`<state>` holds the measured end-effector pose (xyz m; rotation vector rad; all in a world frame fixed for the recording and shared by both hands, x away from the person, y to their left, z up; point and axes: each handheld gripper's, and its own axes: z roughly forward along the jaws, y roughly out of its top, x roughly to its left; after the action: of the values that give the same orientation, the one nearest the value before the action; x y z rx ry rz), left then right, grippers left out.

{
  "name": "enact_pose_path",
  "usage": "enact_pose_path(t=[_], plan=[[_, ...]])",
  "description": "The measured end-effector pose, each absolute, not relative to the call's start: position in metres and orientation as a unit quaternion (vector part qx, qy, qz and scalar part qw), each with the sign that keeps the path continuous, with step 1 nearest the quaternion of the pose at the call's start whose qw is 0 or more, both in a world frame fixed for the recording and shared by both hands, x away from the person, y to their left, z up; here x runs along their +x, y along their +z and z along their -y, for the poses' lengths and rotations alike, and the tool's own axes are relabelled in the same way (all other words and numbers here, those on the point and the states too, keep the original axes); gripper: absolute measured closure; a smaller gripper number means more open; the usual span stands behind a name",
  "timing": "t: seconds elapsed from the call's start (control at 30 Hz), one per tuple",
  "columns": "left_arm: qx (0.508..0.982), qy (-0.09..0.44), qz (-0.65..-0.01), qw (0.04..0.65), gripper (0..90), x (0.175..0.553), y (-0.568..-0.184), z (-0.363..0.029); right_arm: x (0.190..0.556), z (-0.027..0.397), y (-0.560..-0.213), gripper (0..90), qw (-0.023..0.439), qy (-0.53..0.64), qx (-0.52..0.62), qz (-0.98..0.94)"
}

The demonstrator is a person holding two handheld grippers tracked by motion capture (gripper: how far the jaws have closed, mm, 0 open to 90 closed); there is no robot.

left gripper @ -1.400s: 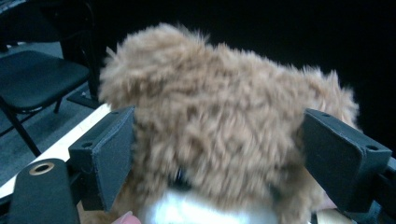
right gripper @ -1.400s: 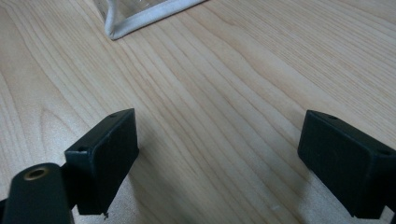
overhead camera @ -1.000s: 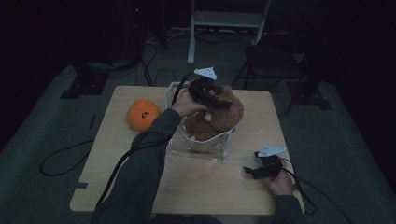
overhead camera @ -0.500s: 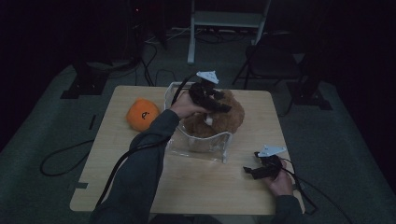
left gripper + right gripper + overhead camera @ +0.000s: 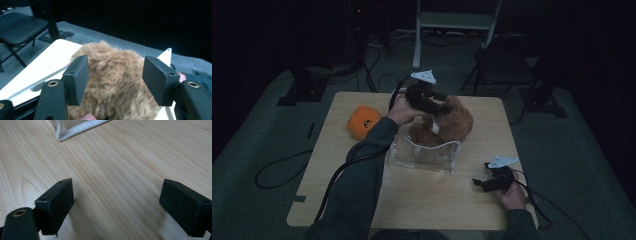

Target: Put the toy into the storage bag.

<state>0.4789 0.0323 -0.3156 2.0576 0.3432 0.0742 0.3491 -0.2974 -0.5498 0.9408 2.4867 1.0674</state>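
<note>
Here, a pale wood counter (image 5: 422,195) stands in a dark room. Left tongs (image 5: 115,75), just closing, grip the brown plush toy (image 5: 447,125) in a clear bin (image 5: 424,160); right tongs (image 5: 120,205) rest agape, empty.

- Left gripper (image 5: 439,105): black body, grey three-cornered plate on top, black cable trailing behind the jaws.
- Jaws: flat black rectangular pads, each with a small hole; brass-coloured rivets on the arms below the pads.
- Right gripper (image 5: 482,184): same black build and grey plate.
- Sleeves: dark grey, long.
</note>
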Motion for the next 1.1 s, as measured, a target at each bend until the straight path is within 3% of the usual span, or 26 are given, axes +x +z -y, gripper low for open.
enact_pose_path(t=[1.1], plan=[[0.826,0.057,-0.174,0.533,41.0,0.47,-0.307,-0.081,0.349,0.297,-0.55,11.5,0.138,0.369,0.325,-0.86]])
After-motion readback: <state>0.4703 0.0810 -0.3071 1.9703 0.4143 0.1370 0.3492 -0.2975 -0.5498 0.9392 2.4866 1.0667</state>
